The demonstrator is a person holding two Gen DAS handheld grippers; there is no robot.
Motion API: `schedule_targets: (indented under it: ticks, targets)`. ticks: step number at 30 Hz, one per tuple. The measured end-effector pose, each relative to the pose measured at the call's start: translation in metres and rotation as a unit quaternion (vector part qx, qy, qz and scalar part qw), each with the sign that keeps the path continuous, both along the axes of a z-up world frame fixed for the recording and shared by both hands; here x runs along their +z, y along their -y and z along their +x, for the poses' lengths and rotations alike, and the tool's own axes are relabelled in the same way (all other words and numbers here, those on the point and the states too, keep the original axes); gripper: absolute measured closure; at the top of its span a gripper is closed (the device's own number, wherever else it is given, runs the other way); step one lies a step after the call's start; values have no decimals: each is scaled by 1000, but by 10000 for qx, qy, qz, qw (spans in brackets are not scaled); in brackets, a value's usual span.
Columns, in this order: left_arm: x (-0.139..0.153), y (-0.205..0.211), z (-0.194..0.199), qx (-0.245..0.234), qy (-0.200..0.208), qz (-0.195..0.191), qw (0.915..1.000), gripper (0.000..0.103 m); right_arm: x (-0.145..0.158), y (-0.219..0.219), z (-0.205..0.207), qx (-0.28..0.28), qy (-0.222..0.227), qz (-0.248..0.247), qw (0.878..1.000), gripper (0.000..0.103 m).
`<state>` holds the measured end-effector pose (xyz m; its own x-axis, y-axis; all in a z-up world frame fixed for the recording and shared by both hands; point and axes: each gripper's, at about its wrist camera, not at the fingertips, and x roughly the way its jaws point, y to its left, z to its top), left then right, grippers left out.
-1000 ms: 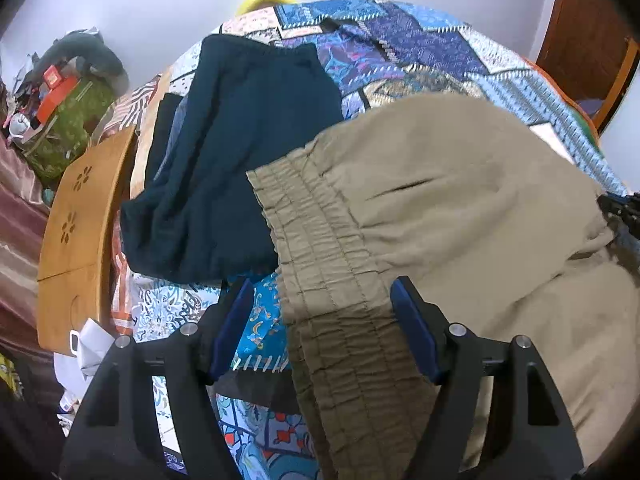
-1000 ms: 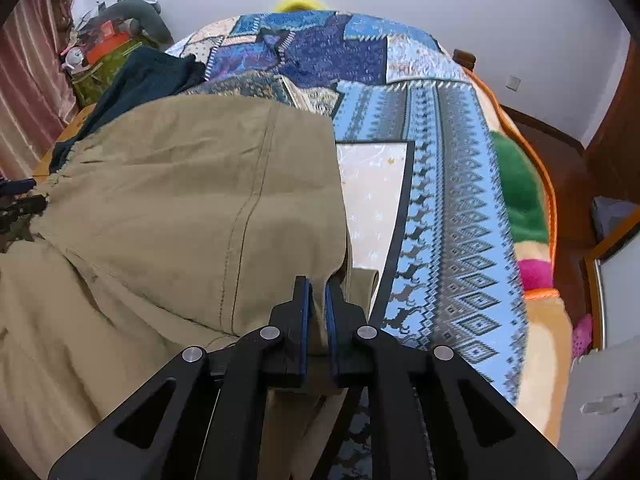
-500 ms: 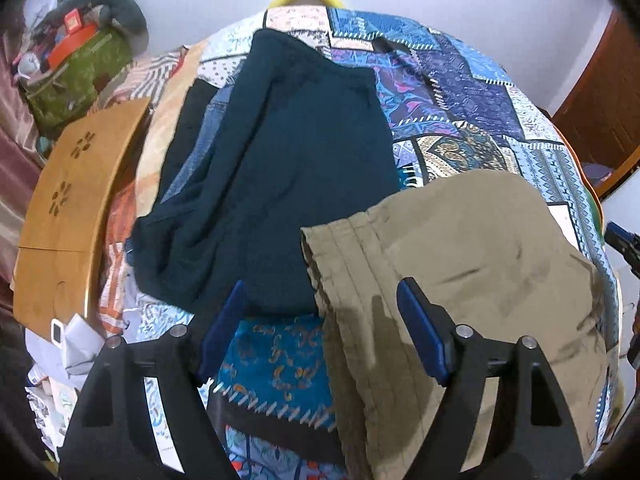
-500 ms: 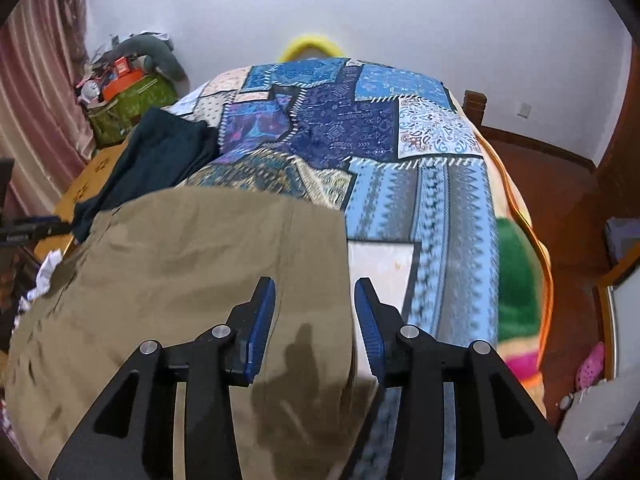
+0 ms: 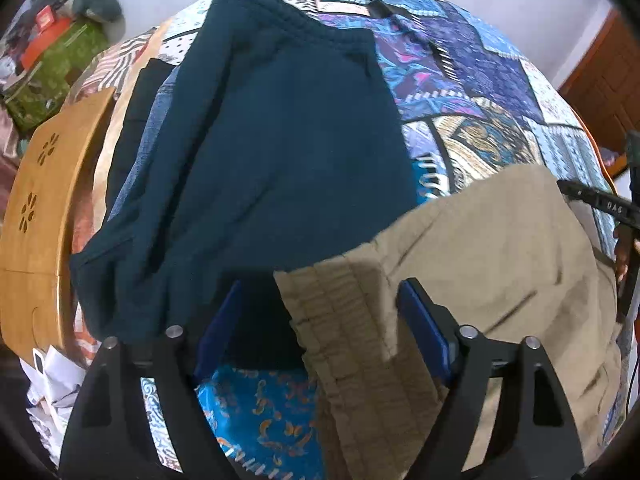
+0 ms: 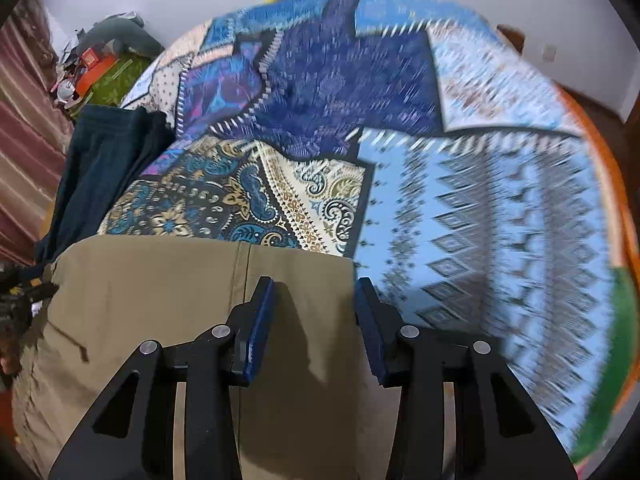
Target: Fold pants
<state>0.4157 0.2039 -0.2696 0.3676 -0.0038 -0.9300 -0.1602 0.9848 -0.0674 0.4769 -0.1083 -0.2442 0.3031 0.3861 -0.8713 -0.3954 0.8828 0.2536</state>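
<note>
The khaki pants (image 5: 480,264) lie folded near the bed's (image 6: 500,208) front edge, the gathered waistband toward its left side, beside dark teal pants (image 5: 272,152). The left gripper (image 5: 320,320) hangs spread wide, still widening, over the waistband (nothing pinched). The right gripper (image 6: 314,312) stands parted above the pants' right edge, empty.

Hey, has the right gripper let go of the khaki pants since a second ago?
Yes. The right gripper has opened and hovers over the khaki pants, whose folded edge now lies on the quilt.
</note>
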Motion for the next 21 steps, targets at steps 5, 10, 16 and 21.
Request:
schedule_targets:
  ticks: [5,10,16,21]
  targets:
    - [-12,-3,1,24,35,-393,9992,33,-13,-10,-4,-124,28,186,9997,68]
    - [-6,6,-1,-85,127,-328,9993,50,-10,-11,-12,-122,82,308,9994,94]
    - [26,28,-9,-406,539,715,9952,56,14,-6,-23,-244,712,295,9967,95]
    - [71,25,-7,-311,1026,687,9919,57,63,8,-28,-361,1267,467,9902,95]
